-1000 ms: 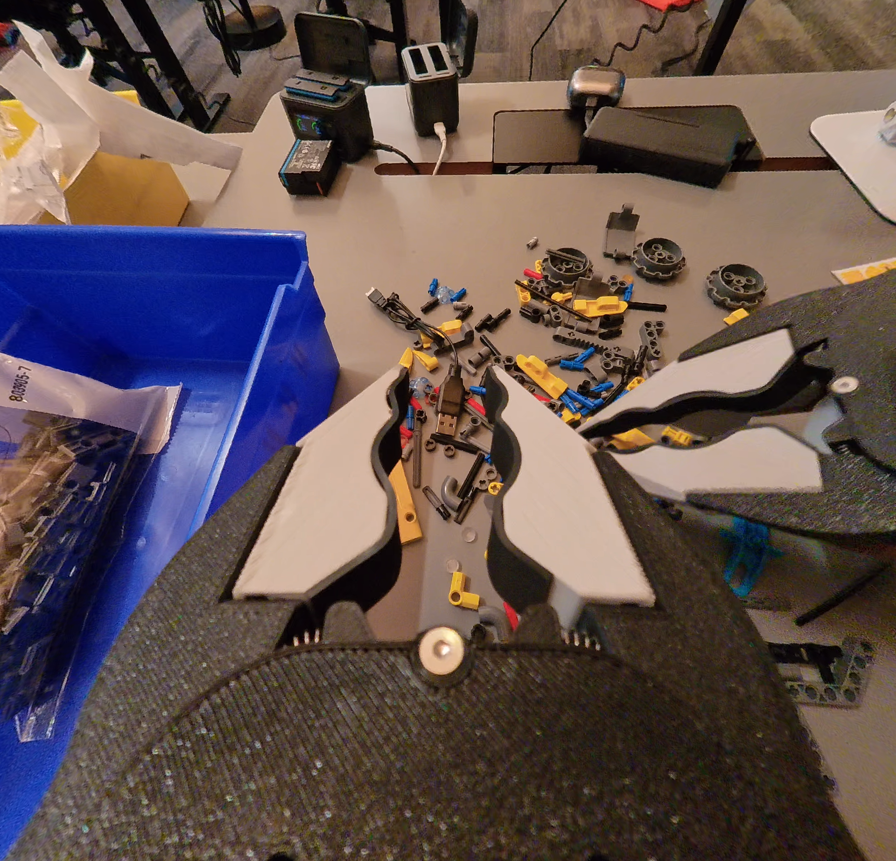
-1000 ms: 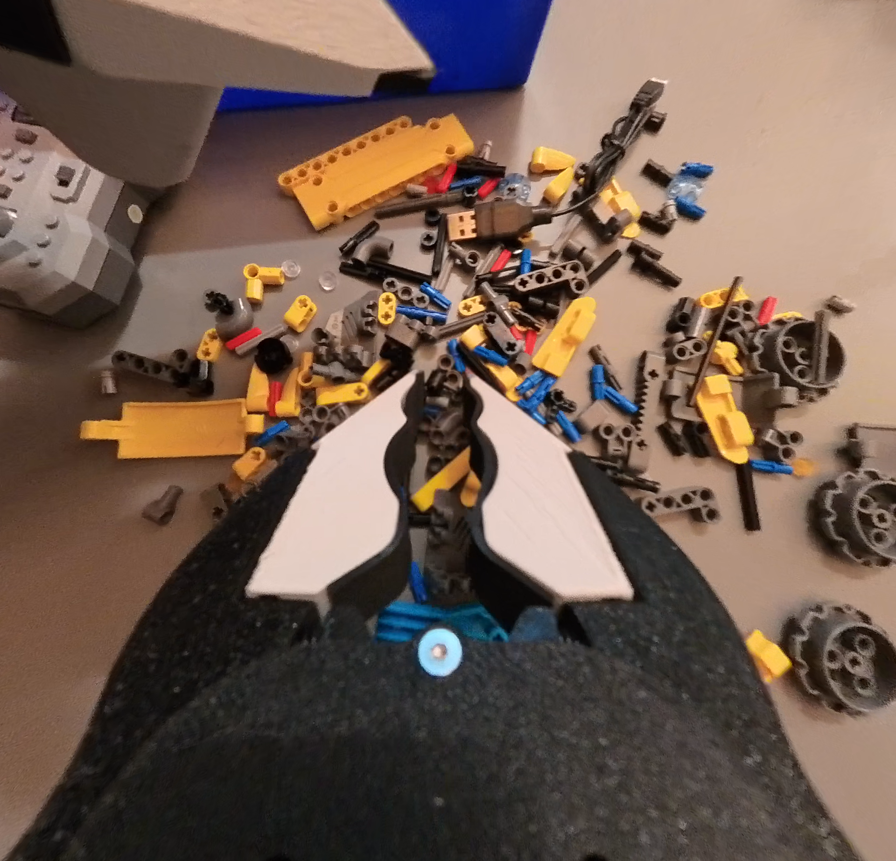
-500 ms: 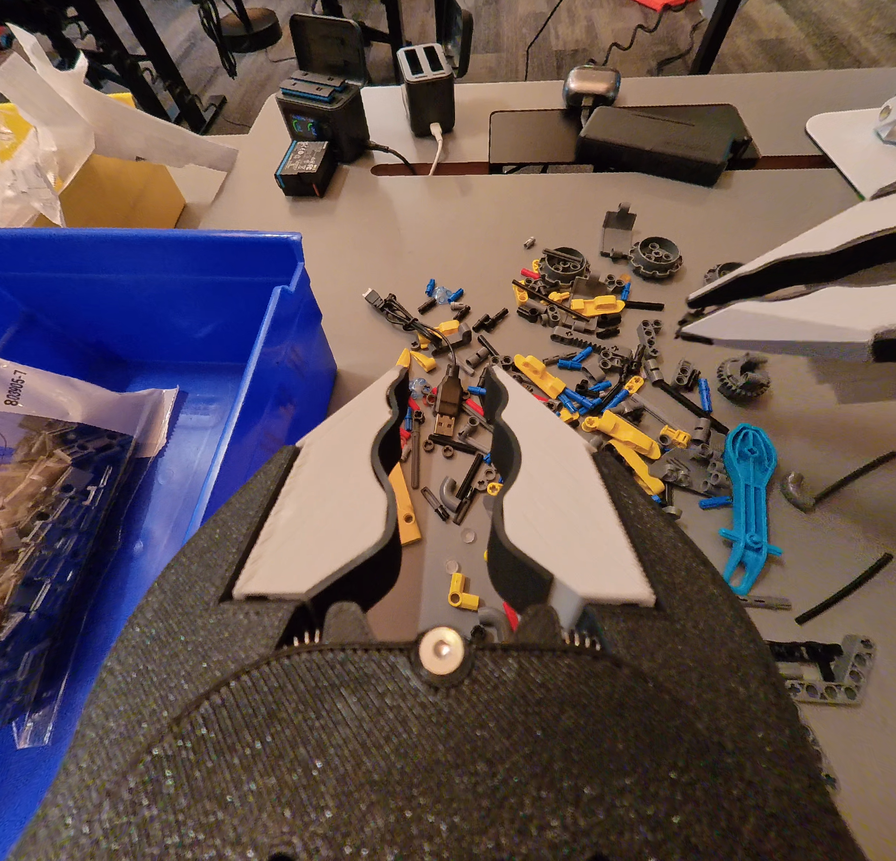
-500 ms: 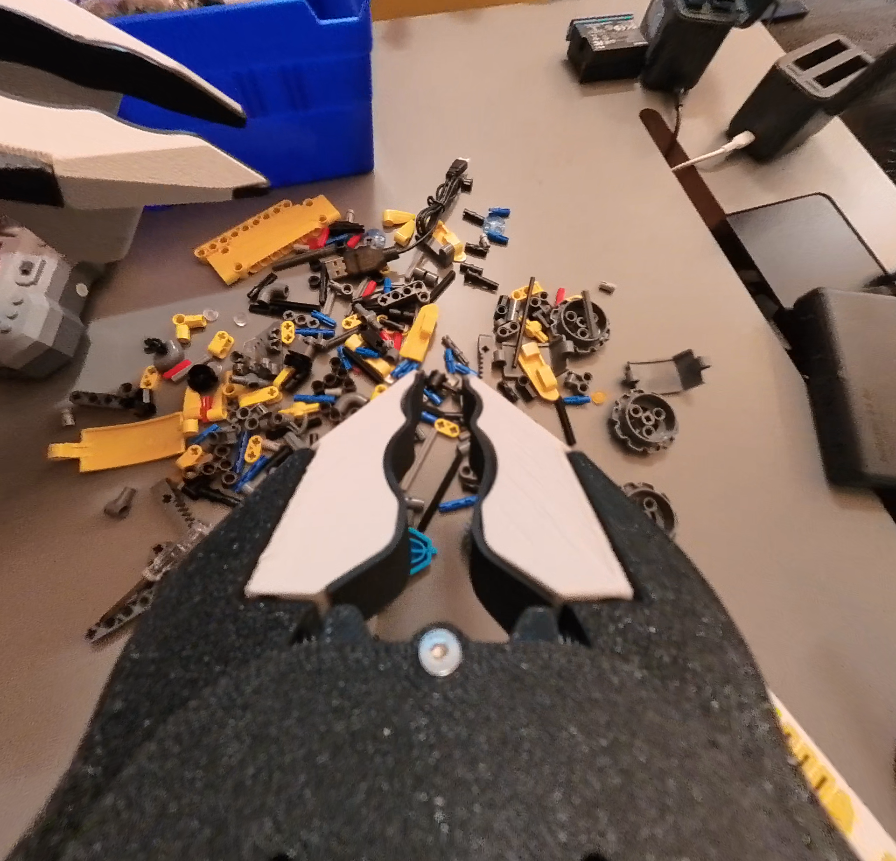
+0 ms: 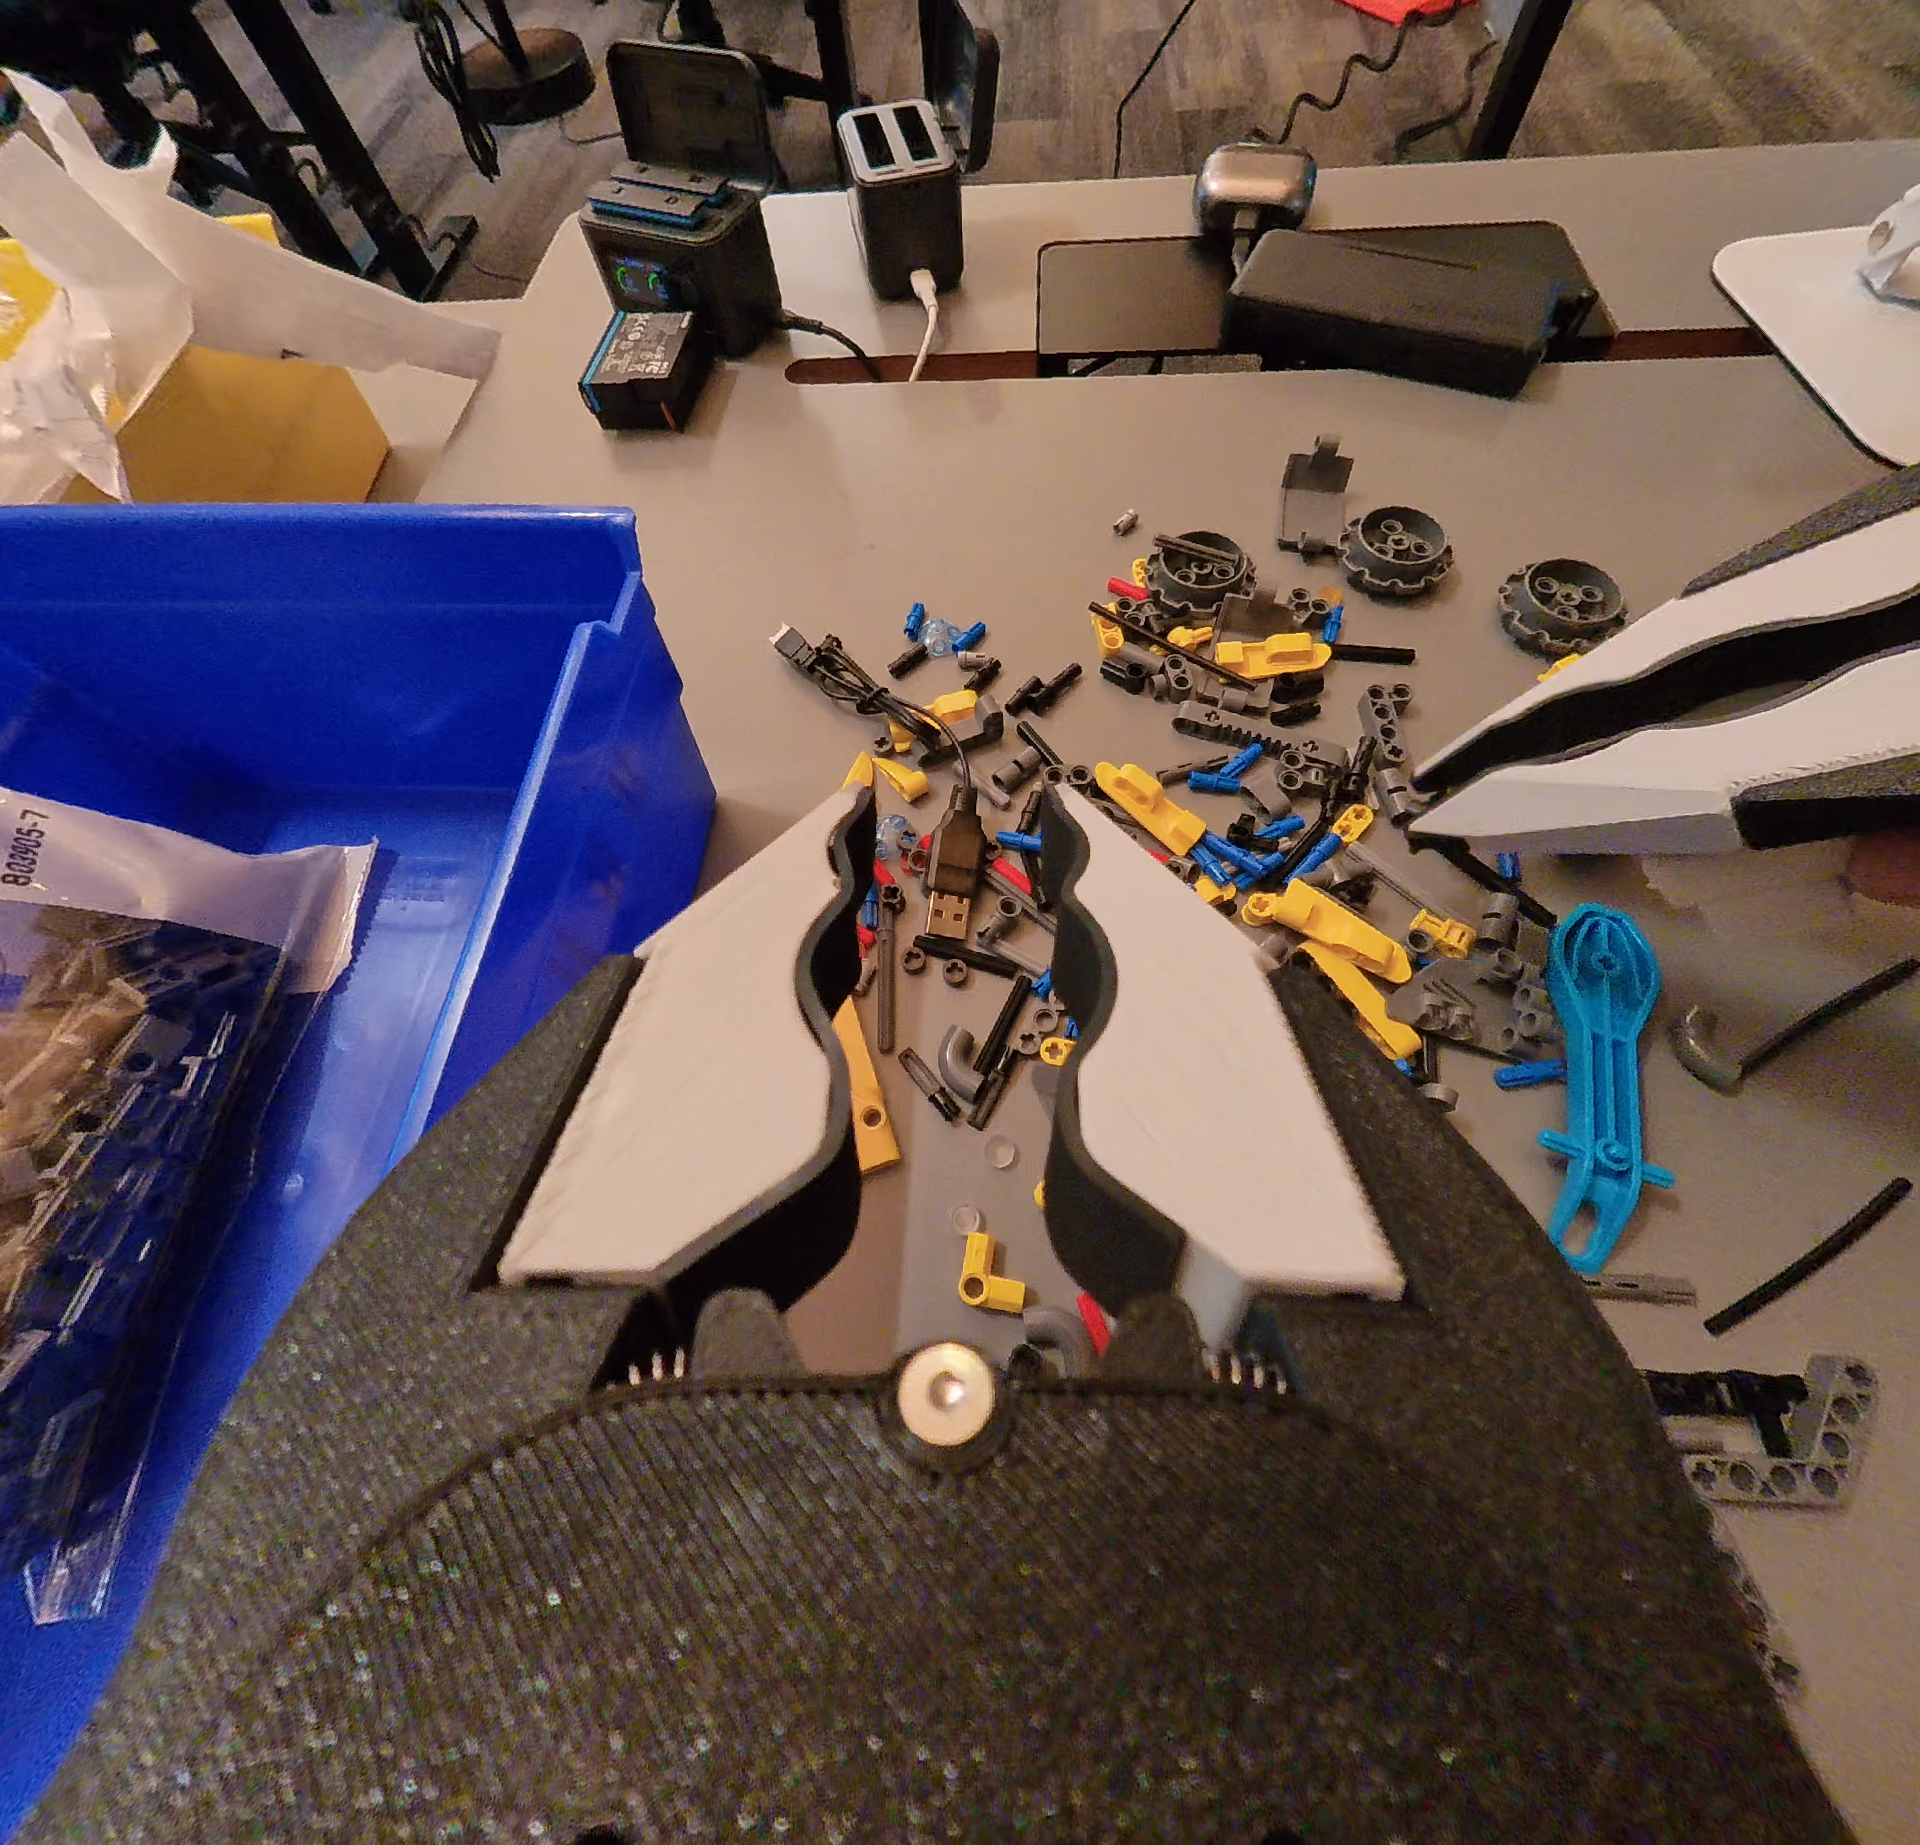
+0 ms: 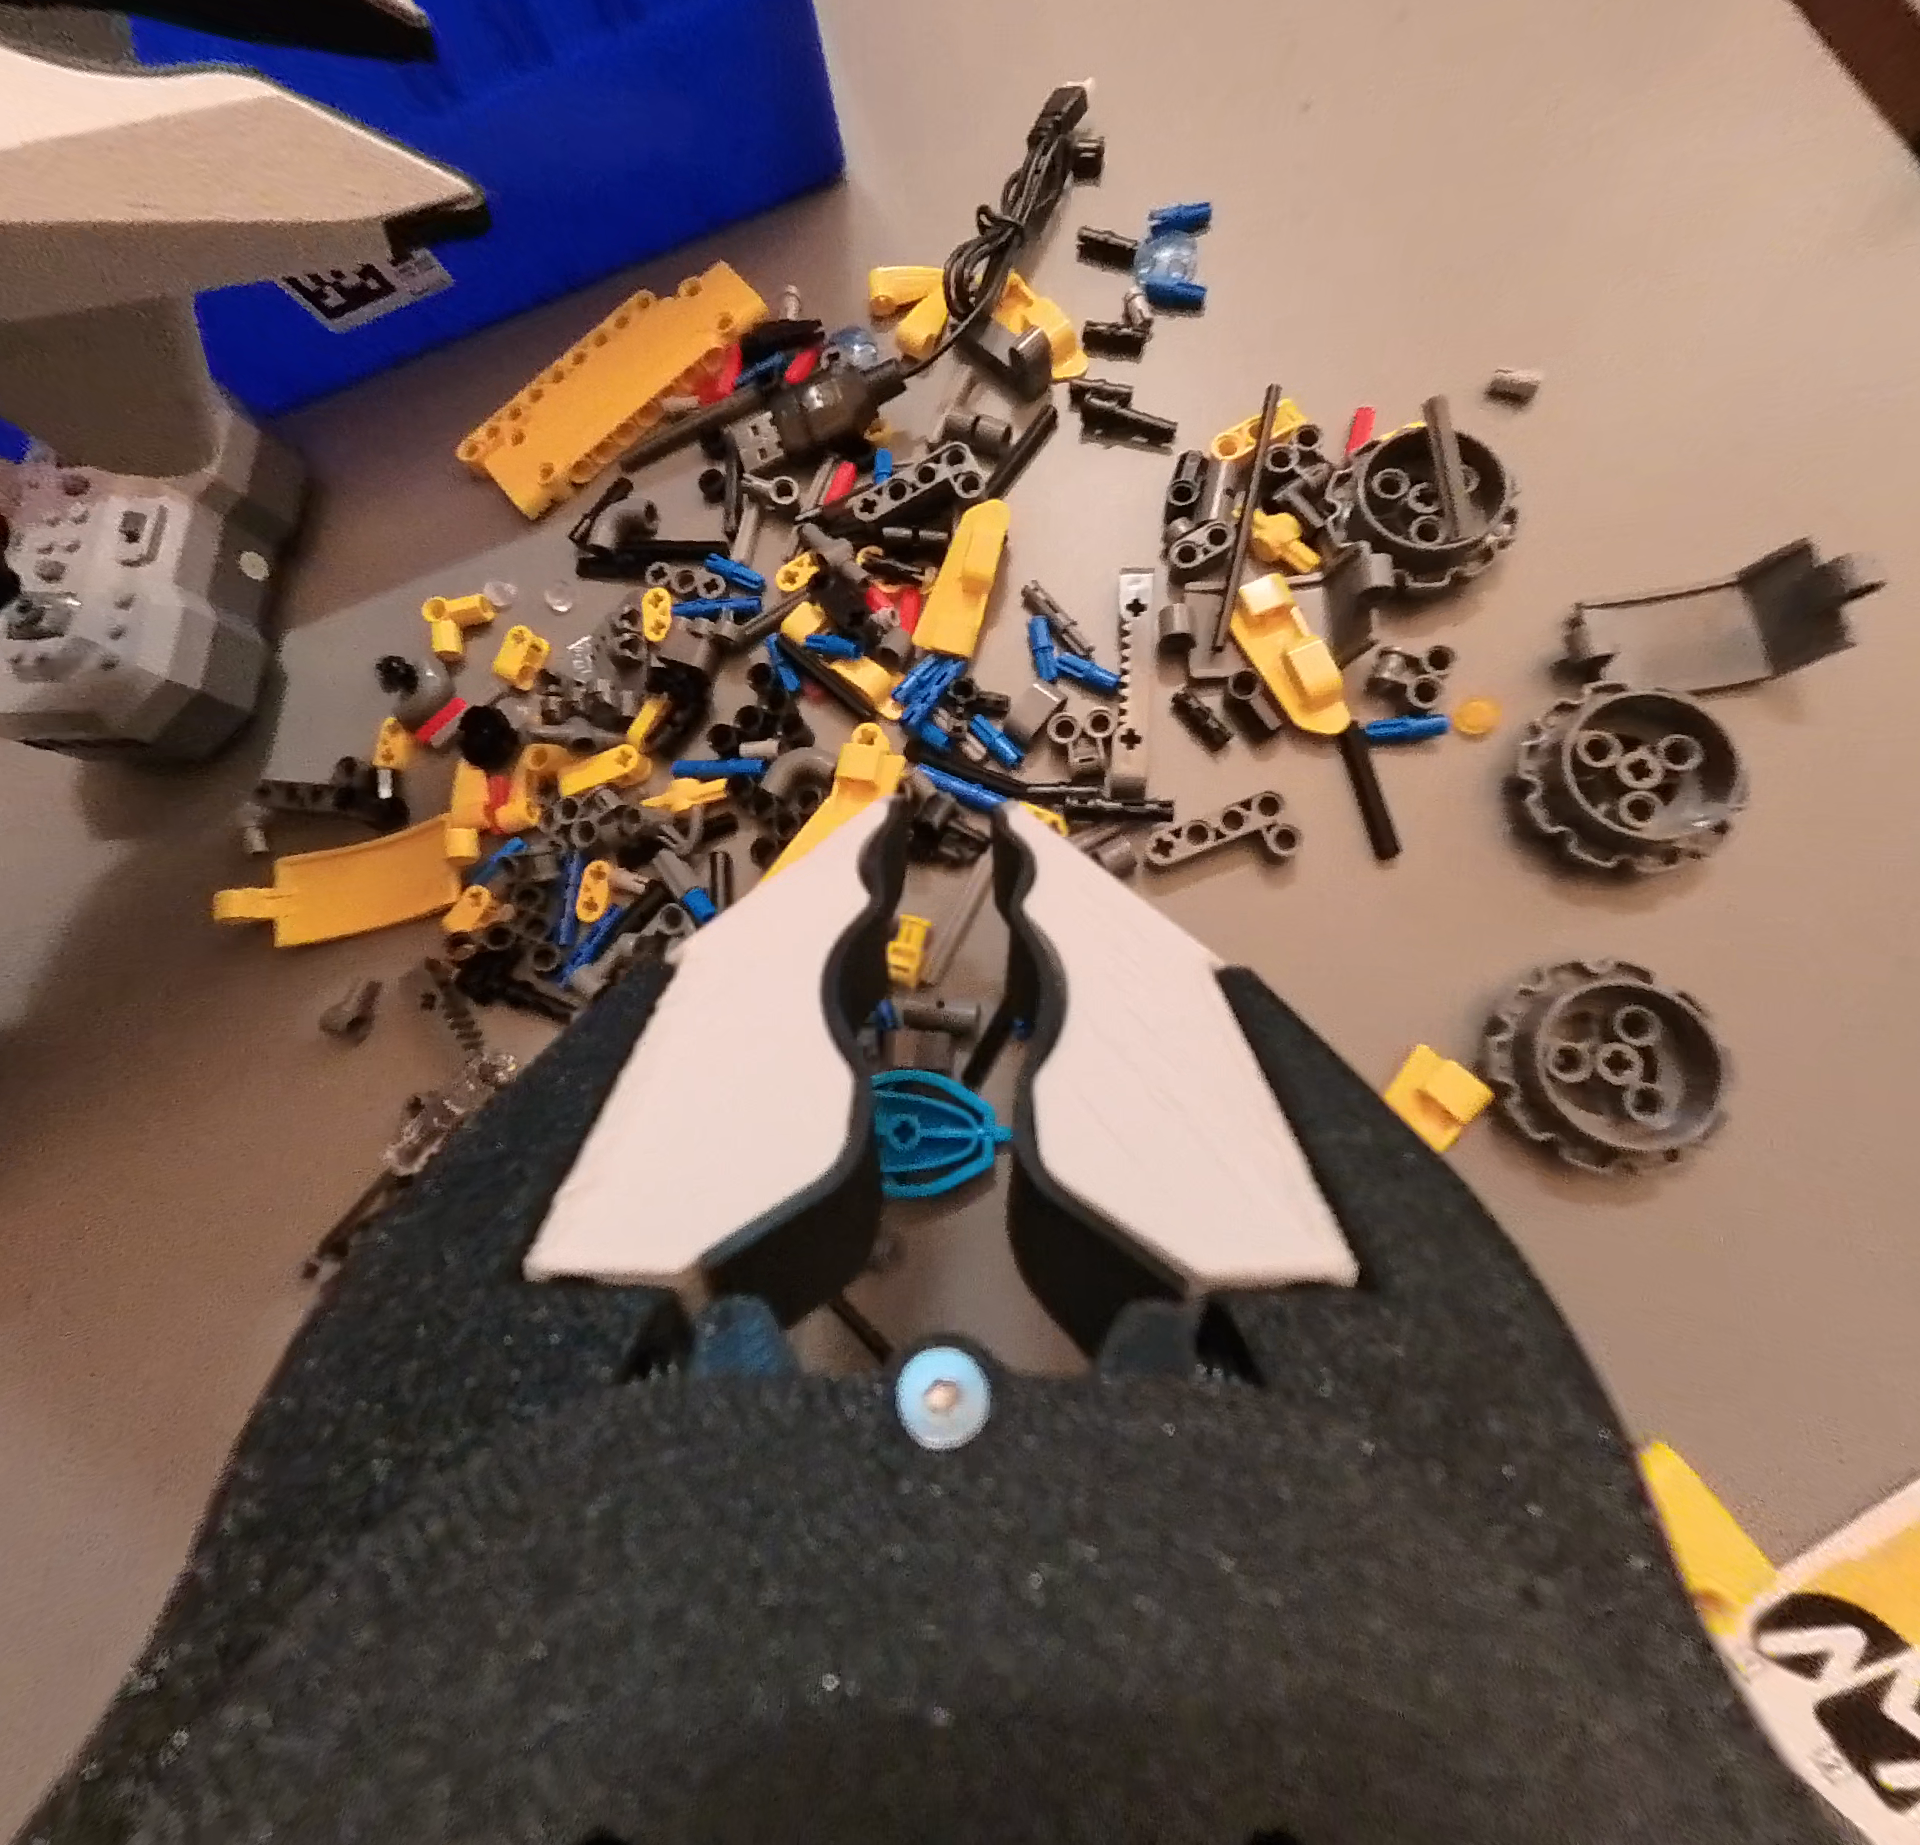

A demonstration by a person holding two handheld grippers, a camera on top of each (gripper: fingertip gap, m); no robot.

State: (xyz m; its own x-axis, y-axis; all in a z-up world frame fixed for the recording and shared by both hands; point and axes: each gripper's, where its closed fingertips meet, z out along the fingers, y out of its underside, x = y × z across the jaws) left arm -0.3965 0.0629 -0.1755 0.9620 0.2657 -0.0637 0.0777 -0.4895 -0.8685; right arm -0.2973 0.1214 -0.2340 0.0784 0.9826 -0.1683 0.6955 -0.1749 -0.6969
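At the far left, a blue bin [image 5: 582, 756] is noted on the grey table [image 5: 935, 465], a clear bag of parts [image 5: 135, 1068] lying inside it; the bin wall stands just beside the left gripper [image 5: 956, 808], so a sideways sweep is judged liable to strike it; the left gripper is held above the near edge of a heap of small plastic building parts [image 6: 883, 652], its fingers parted by a moderate gap and nothing gripped between them; a black USB plug [image 5: 951, 860] on a thin cable is seen through that gap, and a closing there is judged likely to catch the cable and drag loose pieces with it; a long yellow beam [image 6: 623, 393] lies near the bin at the heap's left side; further right, the right gripper [image 6: 945, 819] is poised low over the heap with its fingers narrowly apart and empty, a small yellow connector [image 6: 909, 948] and grey pins lying beneath the gap; the parts are packed and overlapping, so more than one piece could be pinched, or a pin flicked away; a turquoise openwork piece [image 5: 1605, 1057] lies apart at the heap's near right side; dark grey toothed wheels [image 6: 1626, 777] rest at the far right, round and judged apt to roll if nudged; the right wrist view is somewhat blurred, so fine contact cannot be confirmed.
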